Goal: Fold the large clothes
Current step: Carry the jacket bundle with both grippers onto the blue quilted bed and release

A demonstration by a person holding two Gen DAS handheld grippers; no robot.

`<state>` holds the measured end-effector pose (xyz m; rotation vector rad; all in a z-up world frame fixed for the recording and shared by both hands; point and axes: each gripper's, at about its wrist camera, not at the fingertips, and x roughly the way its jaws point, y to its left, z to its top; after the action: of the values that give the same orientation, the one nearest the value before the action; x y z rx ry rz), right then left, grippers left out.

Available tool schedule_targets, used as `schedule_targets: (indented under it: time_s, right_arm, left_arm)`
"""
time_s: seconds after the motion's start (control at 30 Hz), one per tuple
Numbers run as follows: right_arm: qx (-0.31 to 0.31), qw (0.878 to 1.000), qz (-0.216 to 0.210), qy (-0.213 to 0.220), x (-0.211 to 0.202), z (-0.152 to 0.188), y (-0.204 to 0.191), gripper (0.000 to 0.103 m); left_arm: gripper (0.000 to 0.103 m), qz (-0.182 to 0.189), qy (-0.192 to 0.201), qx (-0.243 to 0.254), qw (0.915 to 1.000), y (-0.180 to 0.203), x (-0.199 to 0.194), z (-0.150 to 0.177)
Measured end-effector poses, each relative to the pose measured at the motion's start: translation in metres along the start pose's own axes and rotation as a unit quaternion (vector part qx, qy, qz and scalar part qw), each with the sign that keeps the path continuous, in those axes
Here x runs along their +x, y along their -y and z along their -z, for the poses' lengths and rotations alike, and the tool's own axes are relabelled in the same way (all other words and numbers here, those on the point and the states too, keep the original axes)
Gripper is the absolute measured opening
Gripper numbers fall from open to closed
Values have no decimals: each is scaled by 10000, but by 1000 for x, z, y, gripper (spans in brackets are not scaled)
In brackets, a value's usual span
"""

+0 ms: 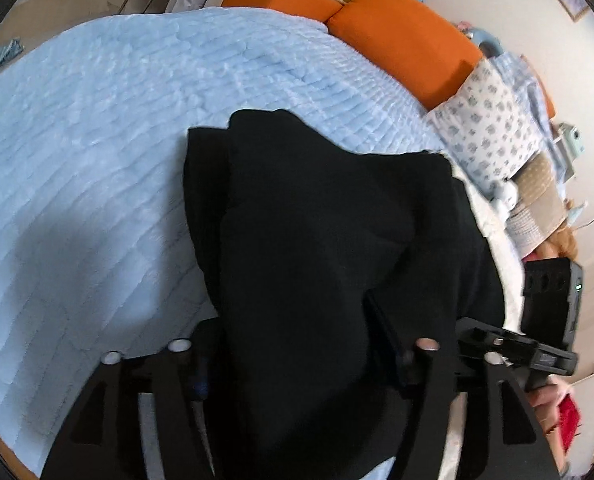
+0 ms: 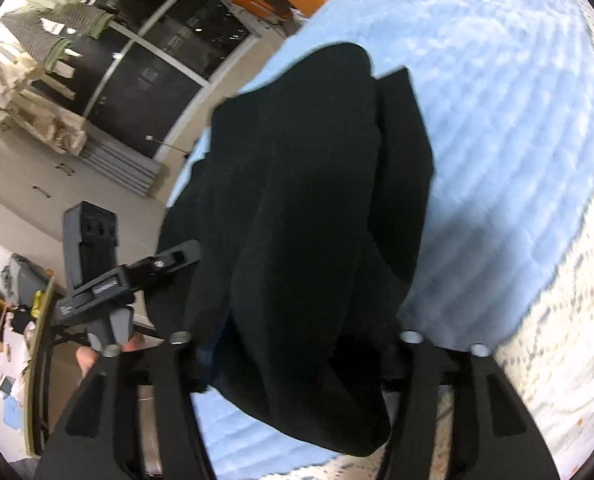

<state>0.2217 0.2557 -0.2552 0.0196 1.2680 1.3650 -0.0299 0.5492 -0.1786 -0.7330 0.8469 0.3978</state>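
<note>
A large black garment lies bunched in a folded heap on the light blue blanket. Its near end runs between the fingers of my left gripper, whose jaws stand wide and open around the cloth. In the right wrist view the same black garment also passes between the fingers of my right gripper, likewise open around it. The two grippers sit side by side at the garment's near edge. The right gripper shows at the left view's right edge, and the left gripper at the right view's left.
Two orange cushions and a patterned pillow line the far side of the bed. The blue blanket spreads wide around the garment. Beyond the bed's edge are dark glass doors, pale cabinets and floor clutter.
</note>
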Motion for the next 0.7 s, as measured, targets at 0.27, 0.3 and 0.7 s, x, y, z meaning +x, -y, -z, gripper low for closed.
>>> schedule_targets:
  time_s: [0.27, 0.3, 0.7]
  right_arm:
    - [-396, 9862, 1566, 353, -52, -16, -46, 86]
    - [-581, 9803, 1784, 619, -64, -23, -60, 86]
    - [-527, 9819, 1588, 886, 4, -57, -59, 22]
  left_arm:
    - [92, -1242, 234, 833, 9885, 27, -56, -7]
    - [93, -1356, 380, 982, 9852, 36, -66, -9]
    - [93, -1848, 855, 1764, 9630, 88, -11, -41]
